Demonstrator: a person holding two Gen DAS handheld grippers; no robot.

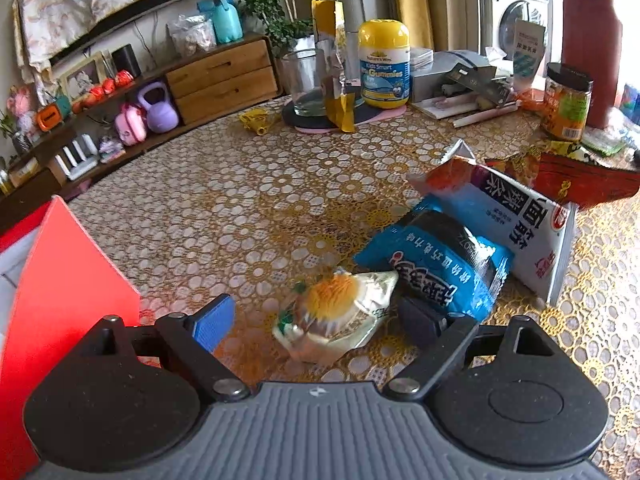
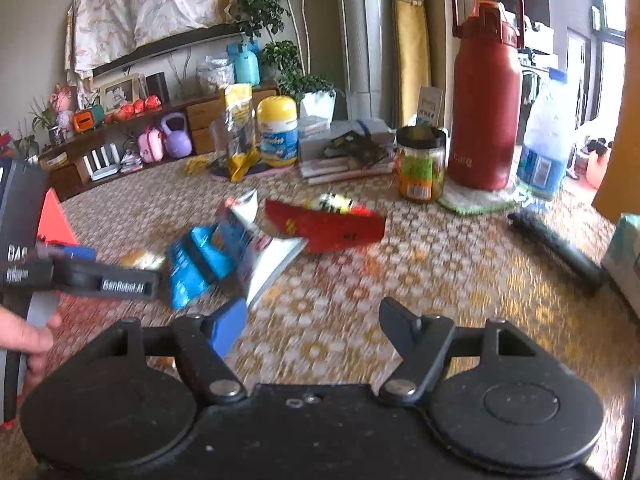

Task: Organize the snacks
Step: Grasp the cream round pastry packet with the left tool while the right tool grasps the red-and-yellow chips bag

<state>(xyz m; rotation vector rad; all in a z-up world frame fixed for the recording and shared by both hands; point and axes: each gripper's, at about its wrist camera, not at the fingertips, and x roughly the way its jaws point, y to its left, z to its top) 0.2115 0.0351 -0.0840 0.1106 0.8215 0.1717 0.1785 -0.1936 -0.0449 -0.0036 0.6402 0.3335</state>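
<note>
In the left wrist view my left gripper (image 1: 316, 320) is open, its fingers on either side of a clear packet with an orange-yellow snack (image 1: 336, 312) lying on the table. Beside it lie a blue snack packet (image 1: 436, 264), a white and blue packet (image 1: 516, 216) and a red packet (image 1: 580, 180). A red box (image 1: 60, 292) stands at the left. In the right wrist view my right gripper (image 2: 316, 328) is open and empty above the patterned tablecloth. The left gripper (image 2: 80, 276) shows there at the left, by the blue packet (image 2: 196, 264), the white packet (image 2: 260, 248) and the red packet (image 2: 328, 228).
At the back stand a yellow-capped gummies jar (image 1: 384, 64), a glass (image 1: 304, 80), a jar with a black lid (image 2: 420, 164), a red flask (image 2: 484, 96), a water bottle (image 2: 544, 140) and books (image 2: 344, 156). A black stick (image 2: 556, 244) lies at the right.
</note>
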